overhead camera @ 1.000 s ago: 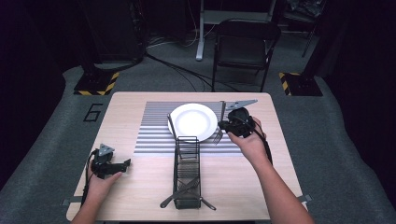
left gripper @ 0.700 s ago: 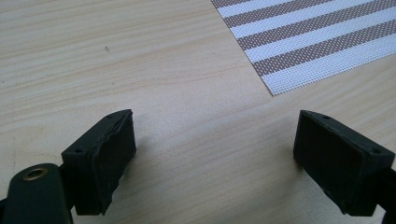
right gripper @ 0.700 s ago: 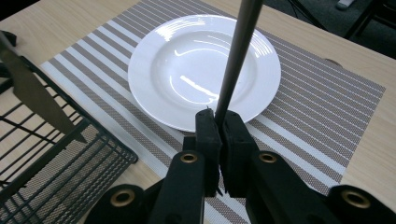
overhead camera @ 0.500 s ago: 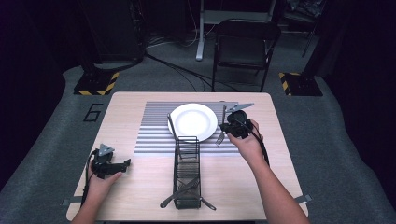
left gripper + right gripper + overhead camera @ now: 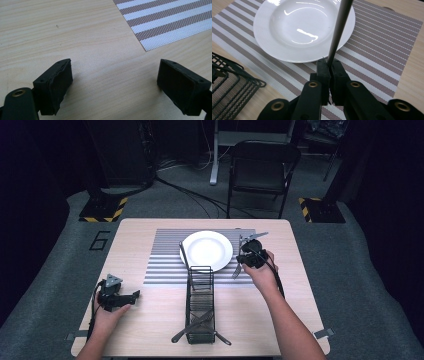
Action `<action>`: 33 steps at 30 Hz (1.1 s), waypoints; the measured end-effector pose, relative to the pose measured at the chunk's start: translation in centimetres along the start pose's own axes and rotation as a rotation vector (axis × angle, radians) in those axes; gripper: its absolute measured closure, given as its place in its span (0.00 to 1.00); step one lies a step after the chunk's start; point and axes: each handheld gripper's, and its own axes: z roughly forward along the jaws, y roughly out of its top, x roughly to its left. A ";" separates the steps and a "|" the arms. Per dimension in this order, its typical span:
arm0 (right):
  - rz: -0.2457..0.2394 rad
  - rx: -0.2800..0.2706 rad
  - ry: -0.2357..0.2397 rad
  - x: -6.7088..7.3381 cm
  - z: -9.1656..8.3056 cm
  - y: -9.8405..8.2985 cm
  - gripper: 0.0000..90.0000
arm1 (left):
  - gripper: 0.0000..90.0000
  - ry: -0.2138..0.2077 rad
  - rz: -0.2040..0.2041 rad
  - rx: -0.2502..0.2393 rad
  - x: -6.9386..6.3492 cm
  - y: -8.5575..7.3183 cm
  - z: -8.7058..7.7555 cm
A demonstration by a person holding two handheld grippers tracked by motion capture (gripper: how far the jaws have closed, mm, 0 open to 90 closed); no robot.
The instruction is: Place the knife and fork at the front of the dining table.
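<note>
Setting the table: I am laying cutlery round the white plate (image 5: 206,250) on the striped placemat (image 5: 165,265), drawing pieces from the black wire caddy (image 5: 200,305) at the lower middle of the high view.
Right tongs: my right tongs (image 5: 330,71) are clamped on the slim grey handle of a piece of cutlery (image 5: 338,30); its working end is out of frame in the right gripper view, so I cannot tell from there what kind it is.
Where the held piece is: in the high view it hangs just right of the plate, at centre right of the frame, low over the placemat; I judge it not yet laid flat.
Left tongs: my left tongs (image 5: 115,82) stand wide apart with nothing between them, resting low over the bare bench (image 5: 75,30), with a placemat corner at the upper right of that view.
Done so far: one dark utensil (image 5: 184,256) lies along the left rim of the plate, and the plate is centred on the placemat.
Left to do: by my reading, lower and release the held piece to the right of the plate, then fetch whatever remains; at least two utensils (image 5: 192,327) still lie across the near end of the caddy.
</note>
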 end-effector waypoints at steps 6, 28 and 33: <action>0.035 0.031 0.001 -0.7 0.9 -0.2 0.97 | 0.14 0.000 0.001 0.003 0.0 0.0 0.0; 0.193 0.053 -0.014 -2.6 3.4 0.4 0.97 | 0.14 0.000 0.000 0.000 0.0 0.0 0.0; 0.220 0.054 -0.036 -2.6 3.9 0.6 0.96 | 0.14 0.000 0.000 0.000 0.0 0.0 0.0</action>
